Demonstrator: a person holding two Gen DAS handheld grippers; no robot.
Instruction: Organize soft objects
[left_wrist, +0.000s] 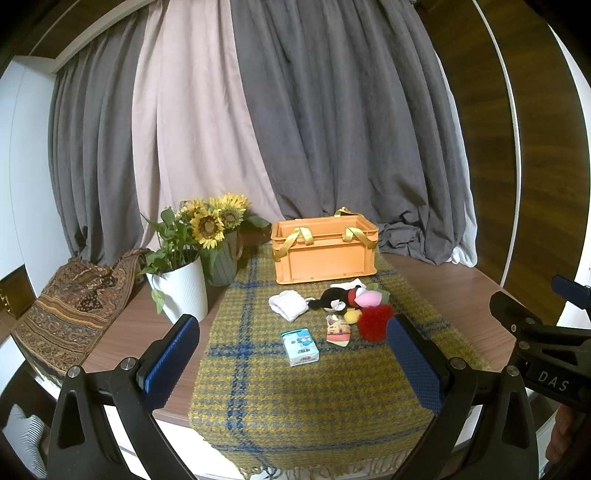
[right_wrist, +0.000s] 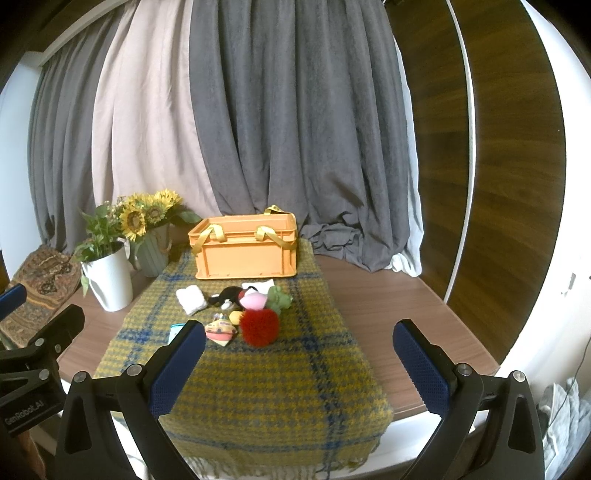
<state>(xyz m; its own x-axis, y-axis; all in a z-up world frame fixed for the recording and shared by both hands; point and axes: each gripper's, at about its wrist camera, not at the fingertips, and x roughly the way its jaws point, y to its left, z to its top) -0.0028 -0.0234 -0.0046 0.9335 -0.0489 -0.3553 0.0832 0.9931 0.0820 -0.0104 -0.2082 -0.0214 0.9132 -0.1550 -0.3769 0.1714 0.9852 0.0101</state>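
Ahead of both wide-spread grippers (left_wrist: 293, 360) (right_wrist: 299, 363), a plaid blanket (left_wrist: 314, 398) covers the table (left_wrist: 443, 291); grey curtains (left_wrist: 332, 110) behind.

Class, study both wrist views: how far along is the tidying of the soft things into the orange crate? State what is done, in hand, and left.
Done: nothing shows; the orange crate's inside is hidden. In hand: nothing; the left gripper and right gripper are open, hovering short of the pile. Left: the white cloth, black plush, pink plush and red pompom lie on the blanket.
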